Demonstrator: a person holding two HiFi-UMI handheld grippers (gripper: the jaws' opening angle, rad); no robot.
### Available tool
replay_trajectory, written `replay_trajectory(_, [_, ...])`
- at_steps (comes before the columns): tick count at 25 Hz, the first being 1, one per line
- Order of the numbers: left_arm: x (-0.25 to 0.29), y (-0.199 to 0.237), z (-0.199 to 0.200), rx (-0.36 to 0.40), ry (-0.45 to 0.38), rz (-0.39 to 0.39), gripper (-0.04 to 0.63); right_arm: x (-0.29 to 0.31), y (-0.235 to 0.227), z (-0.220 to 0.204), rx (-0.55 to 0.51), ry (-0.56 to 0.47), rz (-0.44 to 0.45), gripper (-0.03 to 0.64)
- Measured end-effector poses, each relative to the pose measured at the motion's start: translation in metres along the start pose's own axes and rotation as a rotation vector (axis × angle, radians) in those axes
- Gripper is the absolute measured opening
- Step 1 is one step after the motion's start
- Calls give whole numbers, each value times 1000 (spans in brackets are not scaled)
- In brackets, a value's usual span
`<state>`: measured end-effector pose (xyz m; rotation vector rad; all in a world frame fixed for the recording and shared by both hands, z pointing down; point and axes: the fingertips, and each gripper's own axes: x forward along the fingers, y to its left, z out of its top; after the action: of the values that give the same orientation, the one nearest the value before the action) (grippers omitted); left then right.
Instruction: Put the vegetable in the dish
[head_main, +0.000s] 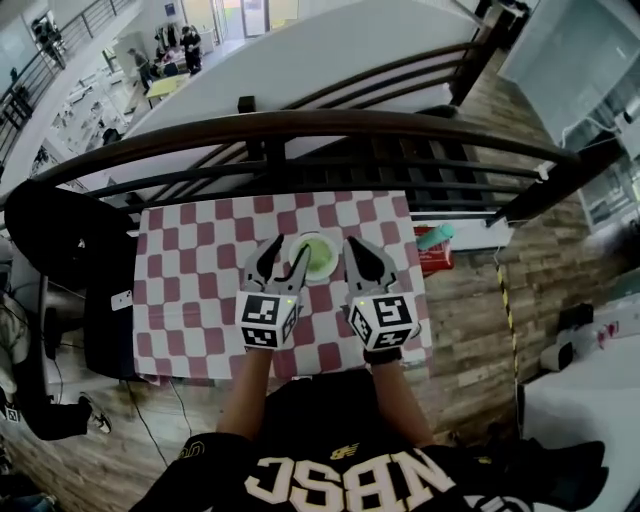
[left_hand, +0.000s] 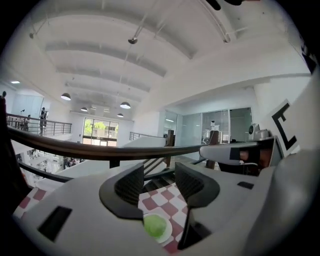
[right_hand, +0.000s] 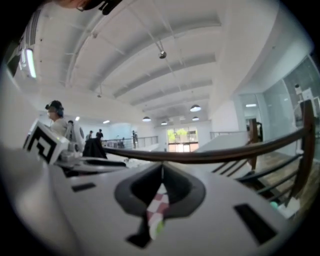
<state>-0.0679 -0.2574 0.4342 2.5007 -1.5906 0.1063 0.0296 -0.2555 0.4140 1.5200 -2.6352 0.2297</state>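
Note:
A green vegetable (head_main: 320, 258) lies in a small white dish (head_main: 318, 236) near the far middle of the red-and-white checked table (head_main: 200, 290). My left gripper (head_main: 290, 247) hovers just left of the dish, its jaws partly apart with nothing between them. In the left gripper view the vegetable (left_hand: 154, 226) and the dish (left_hand: 168, 233) show below the gap of that gripper (left_hand: 159, 187). Just right of the dish, my right gripper (head_main: 352, 243) is shut and empty. In the right gripper view its jaws (right_hand: 161, 170) meet, with a sliver of checked cloth and green below.
A dark curved railing (head_main: 300, 130) runs just beyond the table's far edge, with a drop to a lower floor behind it. A red box with a teal item (head_main: 435, 240) sits off the table's right side. A black chair (head_main: 60, 240) stands at the left.

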Motion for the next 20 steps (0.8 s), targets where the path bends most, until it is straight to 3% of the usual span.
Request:
replay_trajectory(5, [-34,-15,18,26,-52,21,74,-23,25,2,-7,-11,-29,15])
replay_trajectory(8, [-43,-17,23,32,-66,29,30,-28,33,9,-34,-27,-30,15])
replay_trajectory(20, [-77,-24,44,28,-129,30,19,-49,47,20,-55,-62,-39,15])
